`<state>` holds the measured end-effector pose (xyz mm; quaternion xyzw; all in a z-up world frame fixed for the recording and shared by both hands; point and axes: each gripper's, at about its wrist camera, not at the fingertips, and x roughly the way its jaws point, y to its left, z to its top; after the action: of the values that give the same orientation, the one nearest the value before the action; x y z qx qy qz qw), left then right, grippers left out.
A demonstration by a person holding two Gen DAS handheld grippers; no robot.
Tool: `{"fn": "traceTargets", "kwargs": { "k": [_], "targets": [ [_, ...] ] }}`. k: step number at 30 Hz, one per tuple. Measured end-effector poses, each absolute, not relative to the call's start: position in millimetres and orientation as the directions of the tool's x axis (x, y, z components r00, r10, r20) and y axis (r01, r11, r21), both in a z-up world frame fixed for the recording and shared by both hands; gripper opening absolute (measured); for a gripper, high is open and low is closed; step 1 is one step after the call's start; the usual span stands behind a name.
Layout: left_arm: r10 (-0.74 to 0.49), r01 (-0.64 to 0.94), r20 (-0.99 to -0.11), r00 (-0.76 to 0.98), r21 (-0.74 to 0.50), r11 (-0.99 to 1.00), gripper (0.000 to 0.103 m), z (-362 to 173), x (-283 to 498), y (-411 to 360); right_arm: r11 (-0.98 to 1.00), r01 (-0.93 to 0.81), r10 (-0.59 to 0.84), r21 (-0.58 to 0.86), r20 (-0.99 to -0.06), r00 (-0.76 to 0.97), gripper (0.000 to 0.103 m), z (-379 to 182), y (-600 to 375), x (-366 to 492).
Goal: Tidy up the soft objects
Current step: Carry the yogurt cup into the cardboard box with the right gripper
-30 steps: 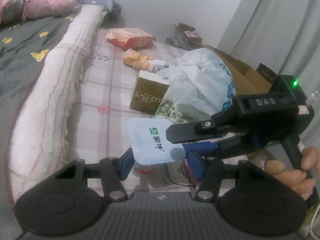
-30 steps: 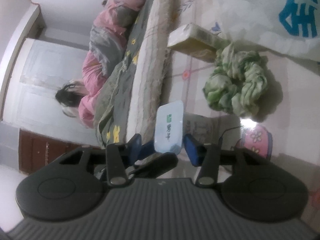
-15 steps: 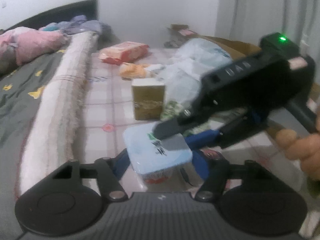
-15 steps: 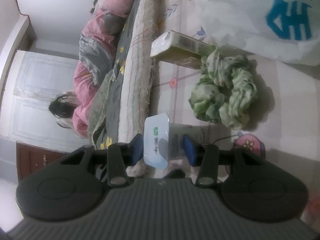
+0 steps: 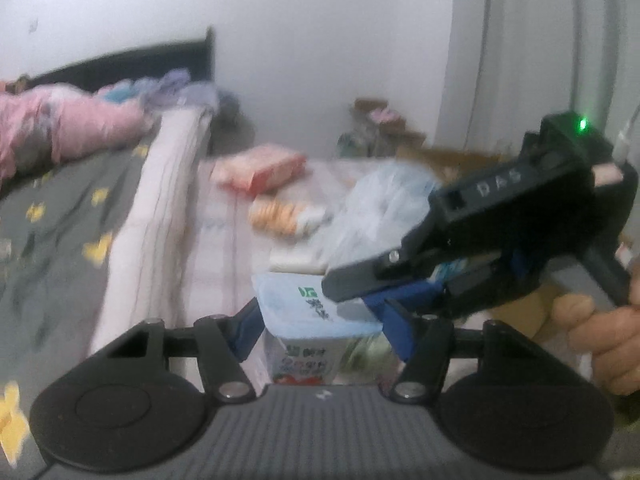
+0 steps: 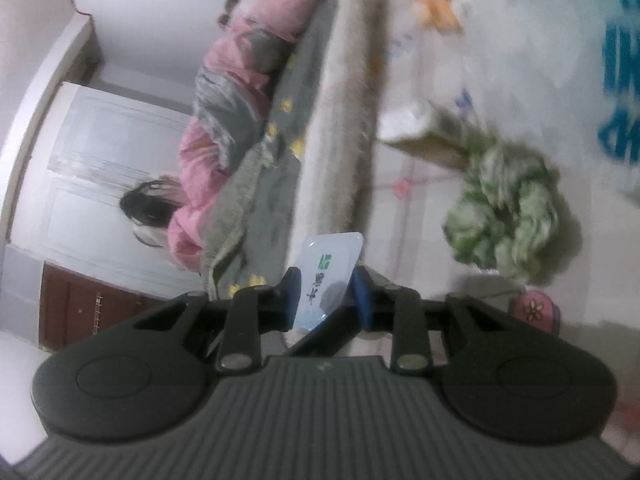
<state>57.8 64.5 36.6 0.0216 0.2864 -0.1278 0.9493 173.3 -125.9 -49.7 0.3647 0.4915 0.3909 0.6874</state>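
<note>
Beside the grey bedspread (image 5: 52, 216), we lift a pale-blue-lidded yogurt tub (image 5: 316, 312), left gripper (image 5: 316, 322) clasping it, right gripper (image 6: 326, 294) closing on its lid, bagging next.

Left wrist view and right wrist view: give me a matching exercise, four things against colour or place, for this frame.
Things:
1. yogurt cup
2. crumpled cloth
3. plastic bag
4. snack packet

Descriptions:
A. green and white, lying on the mat
B. pale blue lid, between the blue fingers of the left gripper
C. pinkish red, far back near the wall
D. white with blue print

Pairs: 1-B, 2-A, 3-D, 4-C
</note>
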Motion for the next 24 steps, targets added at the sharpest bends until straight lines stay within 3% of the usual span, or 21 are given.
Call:
{"fn": "traceTargets", "kwargs": {
  "k": [6, 12, 17, 24],
  "targets": [
    [-0.328, 0.373, -0.462, 0.824, 0.006, 0.928, 0.064, 76.0, 75.3, 10.0, 0.424, -0.219, 0.88, 0.879, -0.342, 0.329, 0.028, 2.3, -181.1, 173.5],
    [-0.475, 0.509, -0.455, 0.753, -0.054, 0.859, 0.064, 92.3, 100.1, -61.9, 0.478, -0.185, 0.812, 0.859, -0.352, 0.466, 0.028, 32.5, -269.0, 168.8],
    [-0.546, 0.589, -0.499, 0.673, -0.086, 0.804, 0.064, 89.4, 115.2, -124.0, 0.528, -0.109, 0.746, 0.843, -0.398, 0.534, 0.029, 38.8, -338.2, 164.5],
    [-0.596, 0.654, -0.608, 0.524, -0.162, 0.739, 0.064, 65.9, 130.3, -174.2, 0.537, 0.018, 0.693, 0.843, -0.453, 0.561, 0.029, 5.5, -405.8, 158.3]
  ]
}}
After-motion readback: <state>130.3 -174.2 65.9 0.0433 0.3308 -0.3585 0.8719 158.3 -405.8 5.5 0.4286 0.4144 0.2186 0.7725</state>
